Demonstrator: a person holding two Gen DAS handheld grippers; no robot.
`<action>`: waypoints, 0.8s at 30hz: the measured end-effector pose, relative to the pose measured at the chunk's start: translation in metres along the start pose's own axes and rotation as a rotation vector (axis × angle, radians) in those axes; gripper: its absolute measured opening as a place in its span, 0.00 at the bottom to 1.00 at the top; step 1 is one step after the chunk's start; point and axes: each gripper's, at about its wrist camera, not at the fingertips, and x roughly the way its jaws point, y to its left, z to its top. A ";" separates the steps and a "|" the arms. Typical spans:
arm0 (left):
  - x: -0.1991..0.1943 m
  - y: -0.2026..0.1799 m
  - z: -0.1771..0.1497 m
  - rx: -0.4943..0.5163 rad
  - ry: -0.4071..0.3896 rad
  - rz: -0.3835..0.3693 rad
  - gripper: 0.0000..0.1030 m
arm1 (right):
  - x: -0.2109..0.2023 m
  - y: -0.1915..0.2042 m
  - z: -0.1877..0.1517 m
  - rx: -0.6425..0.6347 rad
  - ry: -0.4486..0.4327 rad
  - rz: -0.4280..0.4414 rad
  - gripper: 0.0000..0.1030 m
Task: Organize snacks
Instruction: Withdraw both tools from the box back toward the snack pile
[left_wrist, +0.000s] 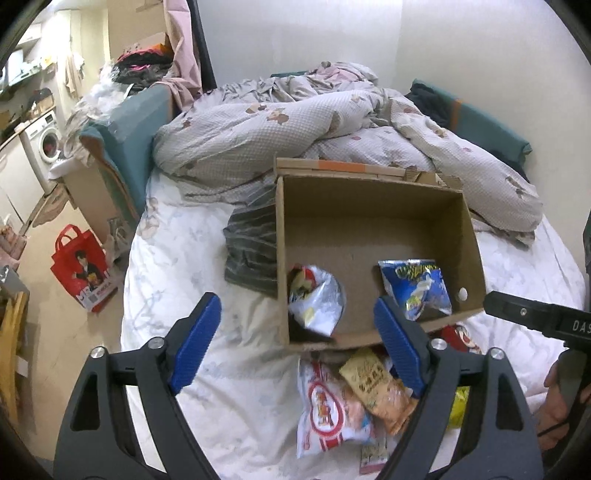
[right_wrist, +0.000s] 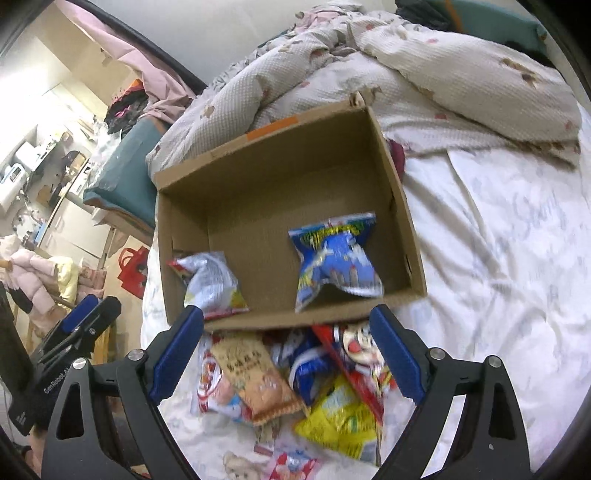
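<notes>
Showing both claws poised above a bed (left_wrist: 229, 369), each spread wide and grasping nothing. The left claw (left_wrist: 297, 325) has its blue pads (left_wrist: 197, 343) well apart; between and just beyond them stands an open cardboard box (left_wrist: 373, 218), whose near wall lies close ahead of the fingertips. Inside the box, a silver snack bag (left_wrist: 317, 299) leans in the near corner on the claw's left side, and a blue snack bag (left_wrist: 417, 290) lies just past the right pad. Below the claw, outside the box and touching its near wall, sits a loose pile of snacks on the sheet — a white-and-red packet (left_wrist: 327, 406) with a tan packet (left_wrist: 380, 387) overlapping it.

The right claw (right_wrist: 286, 325) is likewise released, its pads (right_wrist: 397, 354) empty. Directly beneath it lies the same pile: the tan packet (right_wrist: 255, 380), the white-and-red packet (right_wrist: 212, 391), a yellow packet (right_wrist: 340, 421) and a red stick-shaped packet (right_wrist: 351, 373), with a dark blue packet (right_wrist: 304, 373) among them. Ahead of its fingertips the box (right_wrist: 273, 177) holds the blue bag (right_wrist: 338, 262) and the silver bag (right_wrist: 210, 280) — well apart from each other. A rumpled duvet (right_wrist: 406, 66) lies beyond the box. The left claw's finger (right_wrist: 83, 317) appears at this view's lower left edge.
</notes>
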 end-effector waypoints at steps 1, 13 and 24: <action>-0.003 0.002 -0.004 -0.011 0.007 -0.007 0.87 | -0.002 -0.001 -0.004 0.003 0.000 -0.002 0.91; -0.012 0.019 -0.042 -0.076 0.102 0.030 0.87 | -0.007 -0.006 -0.042 0.026 0.045 -0.051 0.91; -0.016 0.028 -0.057 -0.105 0.144 0.046 0.87 | -0.002 -0.010 -0.067 0.075 0.097 -0.041 0.91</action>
